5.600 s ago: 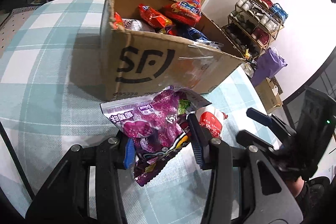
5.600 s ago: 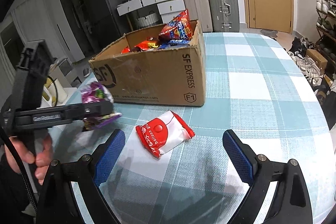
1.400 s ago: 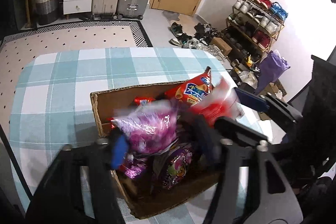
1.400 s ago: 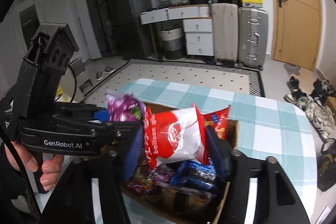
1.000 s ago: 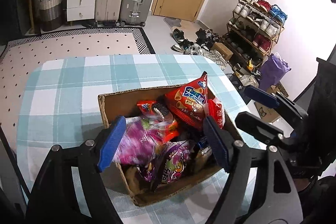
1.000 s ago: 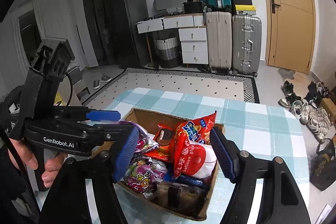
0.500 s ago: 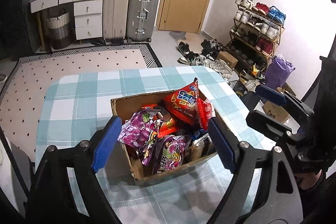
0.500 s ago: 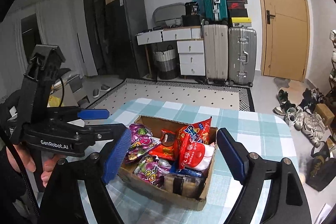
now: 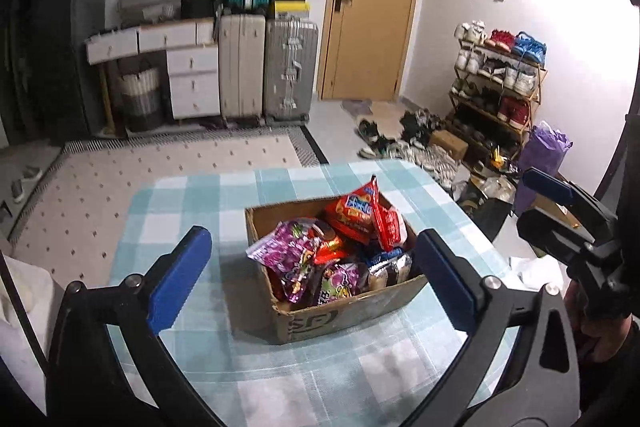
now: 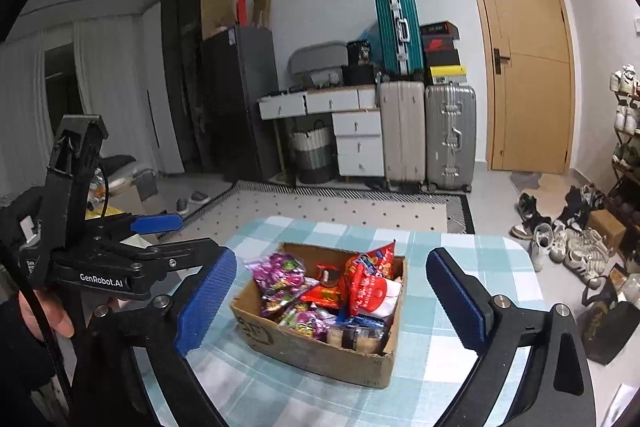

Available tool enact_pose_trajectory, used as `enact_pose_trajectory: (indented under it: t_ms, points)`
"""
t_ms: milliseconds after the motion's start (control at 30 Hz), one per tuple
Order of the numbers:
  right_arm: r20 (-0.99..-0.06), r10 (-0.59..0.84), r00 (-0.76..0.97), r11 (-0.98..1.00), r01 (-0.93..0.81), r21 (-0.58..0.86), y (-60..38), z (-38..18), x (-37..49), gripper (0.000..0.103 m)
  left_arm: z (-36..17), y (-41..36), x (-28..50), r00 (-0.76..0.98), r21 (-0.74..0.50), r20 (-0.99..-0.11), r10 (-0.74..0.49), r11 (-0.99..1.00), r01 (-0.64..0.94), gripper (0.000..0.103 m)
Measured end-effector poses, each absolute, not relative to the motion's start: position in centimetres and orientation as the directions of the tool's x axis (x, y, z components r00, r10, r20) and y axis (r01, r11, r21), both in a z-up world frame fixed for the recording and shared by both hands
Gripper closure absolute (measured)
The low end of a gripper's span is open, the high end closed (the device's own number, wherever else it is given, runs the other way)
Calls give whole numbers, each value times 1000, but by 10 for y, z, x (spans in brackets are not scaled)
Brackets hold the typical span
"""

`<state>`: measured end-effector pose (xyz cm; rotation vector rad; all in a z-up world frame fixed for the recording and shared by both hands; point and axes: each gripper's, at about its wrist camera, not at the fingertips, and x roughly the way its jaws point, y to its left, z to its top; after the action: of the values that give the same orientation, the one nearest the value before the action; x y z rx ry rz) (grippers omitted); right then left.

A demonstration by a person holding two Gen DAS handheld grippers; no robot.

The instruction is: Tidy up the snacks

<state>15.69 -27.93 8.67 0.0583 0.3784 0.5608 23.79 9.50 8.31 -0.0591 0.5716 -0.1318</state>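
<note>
Cardboard box, full of snack packets, on checked tabletop. Left hand-held gripper and right hand-held gripper: jaws opening, empty, above the box.

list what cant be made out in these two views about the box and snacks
- Bottom of the box: both views, covered by the snacks piled on top.
- Print on the purple bag and red bag: too small and soft to read.
- Box logo: left view, cut by the box's tilt; right view, only a corner shows.
- Table near edge: hidden behind each tool's own arms.
- Left tool, right tool: opening, nothing between.
</note>
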Motion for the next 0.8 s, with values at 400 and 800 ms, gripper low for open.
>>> enact_pose_trajectory:
  t_ms: [400,800]
  points:
    - [-253,498,829,867,-476,147,-309,95,104,3,103,108,162,900,-37,-434,-37,999,23,1]
    - [-201,445,873,896,-430,114,-342,80,56,2,66,122,101,931,-21,-362,49,998,-61,1]
